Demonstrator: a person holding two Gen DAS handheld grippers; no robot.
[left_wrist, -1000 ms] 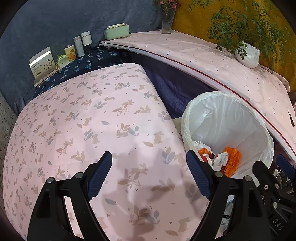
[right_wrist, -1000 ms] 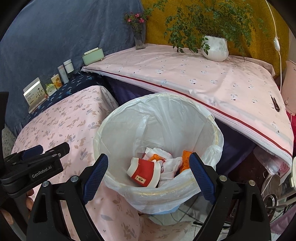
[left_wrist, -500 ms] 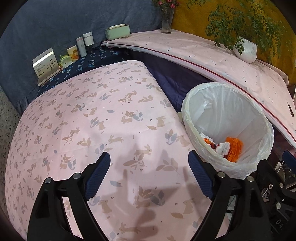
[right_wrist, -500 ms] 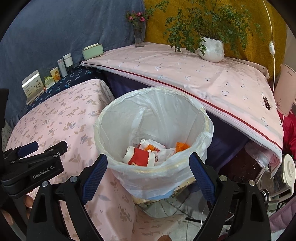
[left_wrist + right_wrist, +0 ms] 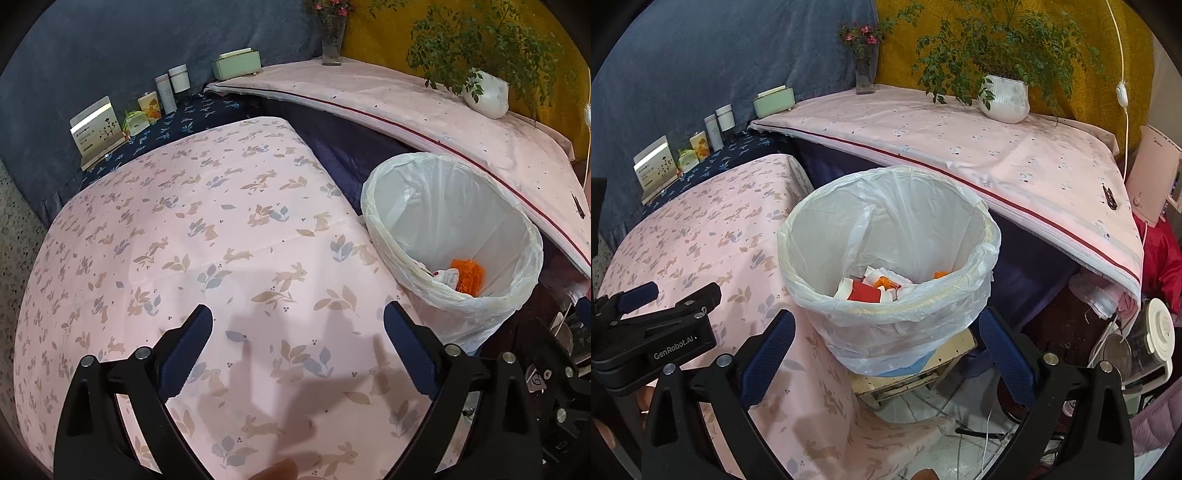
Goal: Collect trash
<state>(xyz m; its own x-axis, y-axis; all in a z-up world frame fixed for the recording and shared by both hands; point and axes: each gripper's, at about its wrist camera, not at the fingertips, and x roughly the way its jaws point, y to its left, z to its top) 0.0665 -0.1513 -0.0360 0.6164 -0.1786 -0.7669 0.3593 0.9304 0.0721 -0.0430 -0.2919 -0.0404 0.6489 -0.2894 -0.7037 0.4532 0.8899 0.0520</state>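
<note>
I see the trash bin [image 5: 886, 269] with its white bag [image 5: 443, 206] standing right beside the desk with the pink bunny cloth [image 5: 207, 236]. Inside the bin lie a red and white paper cup [image 5: 862, 291], white crumpled paper [image 5: 886, 277] and an orange scrap [image 5: 468, 272].

My right claw [image 5: 886, 354] is wide open and holds nothing. It hangs in front of the bin, a bit lower than the rim. My left claw [image 5: 297, 347] is wide open too and empty, over the bunny cloth, with the bin off to its right.

Behind the bin there is another desk with a pale pink cloth [image 5: 979, 147]. A white plant pot [image 5: 1004, 98] and a flower vase [image 5: 865, 75] stand on it.
</note>
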